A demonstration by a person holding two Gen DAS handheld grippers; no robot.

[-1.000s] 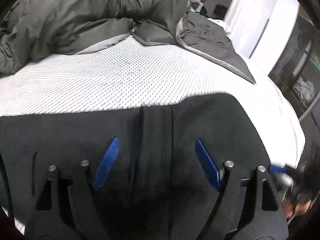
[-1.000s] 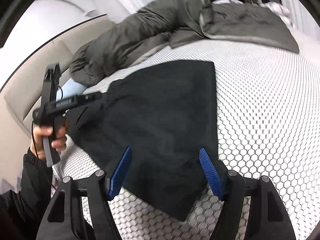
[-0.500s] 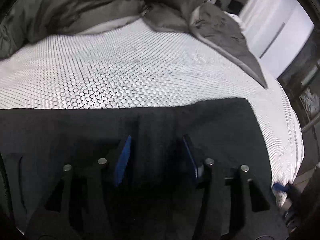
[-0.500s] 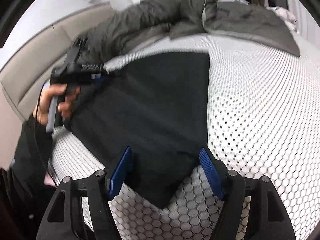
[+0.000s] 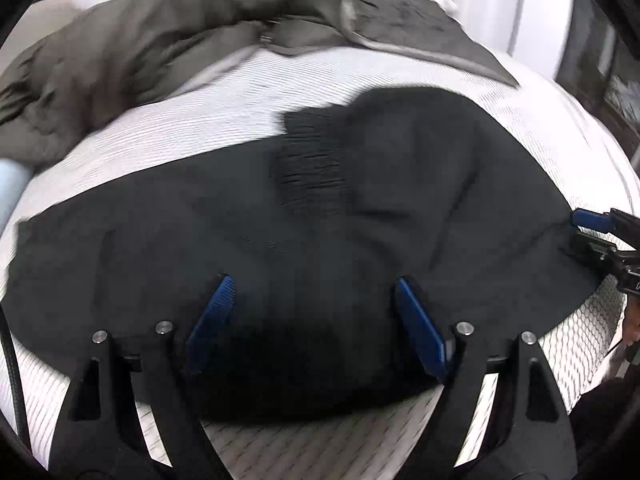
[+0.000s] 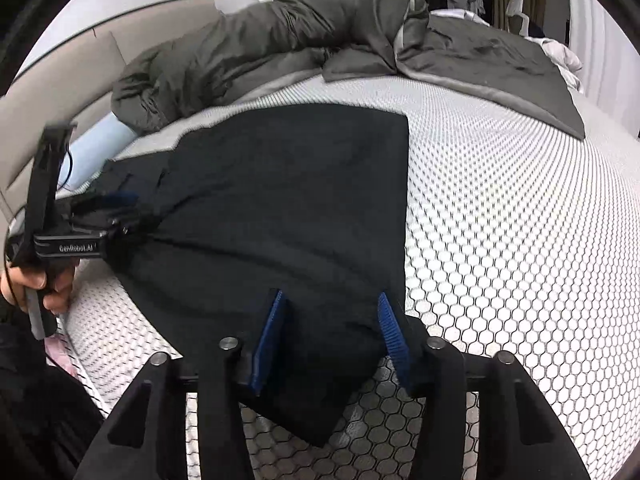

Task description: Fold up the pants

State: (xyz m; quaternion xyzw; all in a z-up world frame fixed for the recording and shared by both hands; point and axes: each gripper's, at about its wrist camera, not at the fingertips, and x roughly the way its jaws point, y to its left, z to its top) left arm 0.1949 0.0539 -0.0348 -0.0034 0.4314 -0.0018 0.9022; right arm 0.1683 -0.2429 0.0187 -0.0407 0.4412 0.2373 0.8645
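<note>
Bed (image 6: 520,208) w/ the honeycomb cover is carrying everything, grey duvet (image 6: 260,44) bunching at the far side. Black pants (image 6: 288,208) are lying flat-ish across it, already doubled over. Left gripper (image 5: 310,320) fingers have just been opening, sitting released over the cloth; right gripper (image 6: 330,336) fingers have just been closing around the near corner, not pinching yet imo. Tip: grab both layers, lift evenly, keep edges lined up.

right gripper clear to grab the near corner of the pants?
Probably yes. The right gripper has been closing its fingers, which already straddle the pants near that corner; nothing lies between, and the left gripper is off at the far end.
</note>
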